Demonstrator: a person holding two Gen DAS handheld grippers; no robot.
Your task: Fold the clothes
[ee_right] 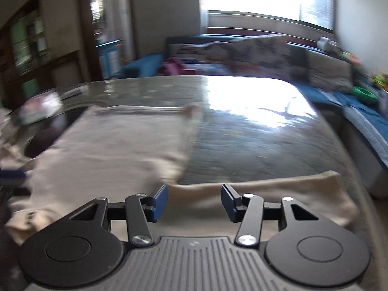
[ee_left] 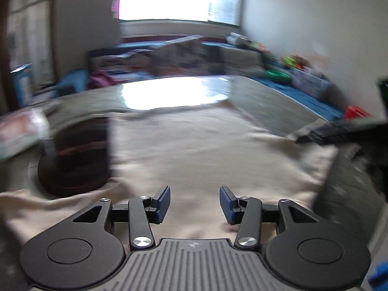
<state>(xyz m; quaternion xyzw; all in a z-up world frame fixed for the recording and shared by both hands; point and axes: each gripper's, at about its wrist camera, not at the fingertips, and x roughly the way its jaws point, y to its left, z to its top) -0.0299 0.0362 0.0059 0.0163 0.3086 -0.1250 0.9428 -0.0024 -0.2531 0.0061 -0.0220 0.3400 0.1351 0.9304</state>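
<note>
Both grippers you hold stand spread with nothing between the pads: left gripper (ee_left: pixel 194 203) over the middle of the beige garment (ee_left: pixel 194 145), right gripper (ee_right: pixel 194 202) over its near hem, where a flap (ee_right: pixel 278 198) runs off to the right. That garment lies flat on the glossy table (ee_right: pixel 254 133), long axis running away from you, folded body ahead-left of the right gripper. Judge the right gripper nearer the loose flap. Beyond stands a sofa (ee_right: pixel 254 48).
</note>
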